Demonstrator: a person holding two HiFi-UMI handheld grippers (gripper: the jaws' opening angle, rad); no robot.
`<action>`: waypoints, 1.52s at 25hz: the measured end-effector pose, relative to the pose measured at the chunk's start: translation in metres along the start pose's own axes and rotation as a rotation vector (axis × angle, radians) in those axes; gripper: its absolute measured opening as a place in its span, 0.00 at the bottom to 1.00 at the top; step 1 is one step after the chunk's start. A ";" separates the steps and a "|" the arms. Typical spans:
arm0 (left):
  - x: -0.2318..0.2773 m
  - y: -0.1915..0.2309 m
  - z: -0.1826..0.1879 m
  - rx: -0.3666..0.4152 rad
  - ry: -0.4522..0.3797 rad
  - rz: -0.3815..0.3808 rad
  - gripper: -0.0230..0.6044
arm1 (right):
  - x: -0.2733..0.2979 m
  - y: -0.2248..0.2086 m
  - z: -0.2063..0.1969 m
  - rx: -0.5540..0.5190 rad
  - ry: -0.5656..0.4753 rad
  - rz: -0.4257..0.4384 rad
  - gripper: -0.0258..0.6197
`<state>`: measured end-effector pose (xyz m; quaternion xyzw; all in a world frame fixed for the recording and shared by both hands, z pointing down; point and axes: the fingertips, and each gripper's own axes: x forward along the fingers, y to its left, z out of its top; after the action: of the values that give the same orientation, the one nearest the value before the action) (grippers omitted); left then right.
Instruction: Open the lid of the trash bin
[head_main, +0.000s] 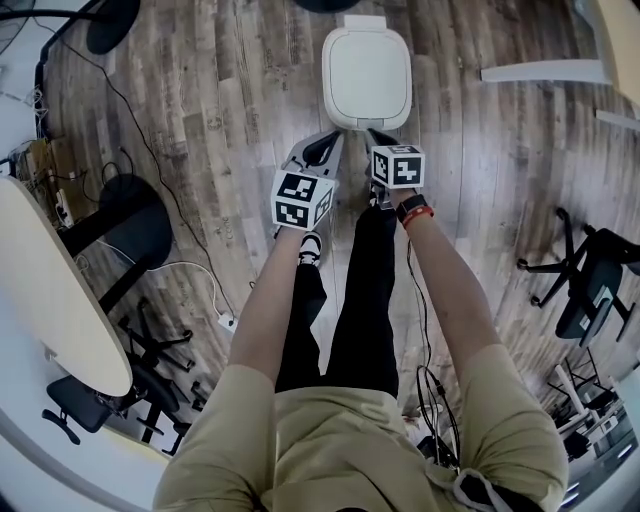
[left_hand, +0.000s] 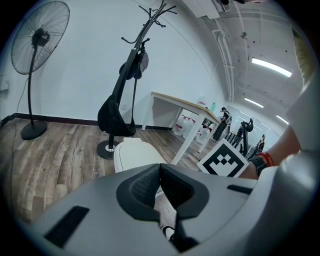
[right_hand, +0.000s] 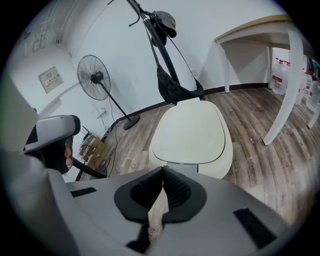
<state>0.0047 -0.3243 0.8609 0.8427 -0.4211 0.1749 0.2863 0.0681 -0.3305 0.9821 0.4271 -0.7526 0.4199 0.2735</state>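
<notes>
**Trash bin lid shut: approach step, no contact yet**

Trash bin (head_main: 367, 75) stands on the wood floor (head_main: 200, 120) at the far end of the scene, straight ahead of the person. Its pale lid (right_hand: 189, 131) is flat down & closed. Left gripper (head_main: 321, 150) and right gripper (head_main: 381, 137) hang side by side just near of the bin's front edge, the right one closer to it. Neither seems to touch it. Both have jaws pressed together tip to tip w/ nothing btwn them.

Step in hand looks like the approach, and opening hasn't begun. Next move prob. calls for bringing a gripper tip to the small tab (right_hand: 183, 167) at the lid's near edge, most likely the right one. It would then get under the lip & lift up and away toward the far side, where the hinge presumably sits. Shut jaws could serve as a wedge. If a pinch is wanted instead, they'd need to part first.
</notes>
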 end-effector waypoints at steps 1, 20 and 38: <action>0.002 0.001 -0.003 -0.001 0.003 -0.001 0.08 | 0.003 -0.001 0.000 0.005 0.004 -0.001 0.04; 0.023 0.020 -0.017 -0.030 0.009 -0.012 0.08 | 0.034 -0.027 -0.011 0.011 0.061 -0.052 0.04; 0.022 0.028 -0.028 -0.040 0.036 -0.013 0.08 | 0.040 -0.029 -0.015 -0.013 0.086 -0.045 0.06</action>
<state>-0.0062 -0.3339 0.9037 0.8363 -0.4137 0.1795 0.3118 0.0751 -0.3419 1.0320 0.4239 -0.7331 0.4265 0.3178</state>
